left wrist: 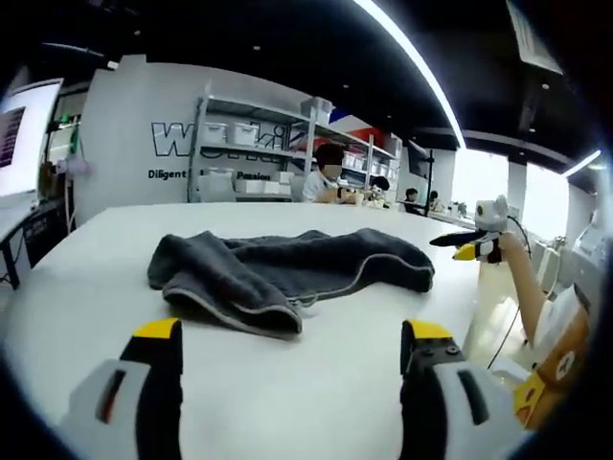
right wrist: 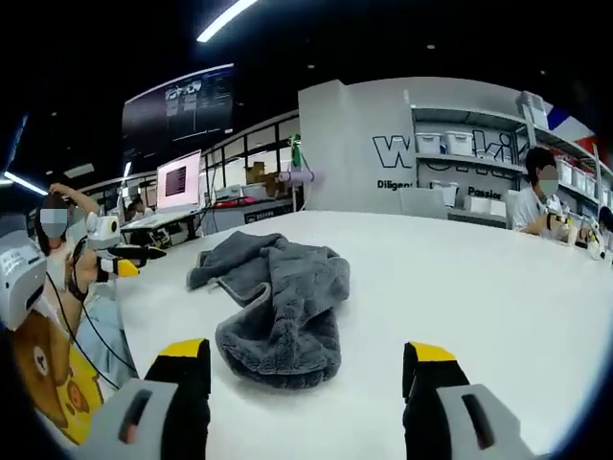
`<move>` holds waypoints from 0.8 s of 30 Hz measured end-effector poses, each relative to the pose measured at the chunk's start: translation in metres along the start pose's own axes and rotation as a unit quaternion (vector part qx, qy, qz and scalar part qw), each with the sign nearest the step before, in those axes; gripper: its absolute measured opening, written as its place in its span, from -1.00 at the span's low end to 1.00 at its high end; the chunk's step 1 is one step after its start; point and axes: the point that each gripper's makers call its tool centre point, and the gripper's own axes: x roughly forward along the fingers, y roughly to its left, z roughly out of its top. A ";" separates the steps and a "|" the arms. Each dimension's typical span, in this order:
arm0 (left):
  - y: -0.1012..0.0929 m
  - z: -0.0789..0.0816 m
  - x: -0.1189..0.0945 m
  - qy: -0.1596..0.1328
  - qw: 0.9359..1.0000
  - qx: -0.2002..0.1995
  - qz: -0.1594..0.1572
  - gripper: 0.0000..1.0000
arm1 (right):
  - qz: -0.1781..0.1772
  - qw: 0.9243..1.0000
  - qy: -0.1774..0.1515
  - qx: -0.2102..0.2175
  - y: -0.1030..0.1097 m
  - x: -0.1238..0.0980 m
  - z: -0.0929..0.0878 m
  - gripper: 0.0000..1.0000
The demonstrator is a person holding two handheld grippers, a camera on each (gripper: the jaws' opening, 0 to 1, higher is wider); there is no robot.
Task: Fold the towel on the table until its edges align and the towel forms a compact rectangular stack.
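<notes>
A dark grey towel point(left wrist: 287, 273) lies crumpled in a loose heap on the white table point(left wrist: 86, 316), with a light-stitched edge curling along its near side. My left gripper point(left wrist: 292, 335) is open, its yellow-tipped jaws set wide just short of the towel's near edge. In the right gripper view the towel point(right wrist: 278, 307) bunches toward me, and my right gripper point(right wrist: 306, 350) is open with nothing between its jaws, close to the heap's rounded end. The right gripper point(left wrist: 476, 245) also hovers past the towel's right end, and the left gripper point(right wrist: 120, 257) sits off the table's left side.
Metal shelving with white bins point(left wrist: 249, 144) stands behind the table against a lettered wall. People sit at desks at the back point(left wrist: 330, 177). A monitor point(right wrist: 179, 180) glows at the far left. The person's bear-print clothing point(left wrist: 560, 369) is by the table's edge.
</notes>
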 end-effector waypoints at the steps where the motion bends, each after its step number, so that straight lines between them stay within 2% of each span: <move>1: 0.000 0.000 0.000 0.000 1.000 -0.001 0.000 0.99 | -0.005 1.000 -0.003 0.002 -0.002 0.000 0.001 0.70; 5: -0.001 0.001 0.000 -0.001 1.000 -0.002 0.000 0.99 | -0.024 1.000 -0.008 -0.001 -0.013 0.001 0.003 0.69; 10: -0.001 0.001 0.001 0.000 1.000 -0.003 0.000 0.99 | -0.052 0.999 0.001 -0.007 -0.028 0.006 -0.001 0.64; 14: -0.001 0.001 0.002 0.002 1.000 -0.002 -0.002 0.99 | -0.070 0.997 0.001 -0.012 -0.043 0.016 0.000 0.58; 18: 0.000 0.001 0.003 0.004 1.000 -0.001 -0.001 0.99 | -0.102 0.994 0.012 -0.031 -0.063 0.027 -0.001 0.55; 24: 0.000 0.000 0.004 0.008 1.000 0.000 -0.002 0.99 | -0.118 0.992 0.032 -0.042 -0.072 0.047 -0.006 0.50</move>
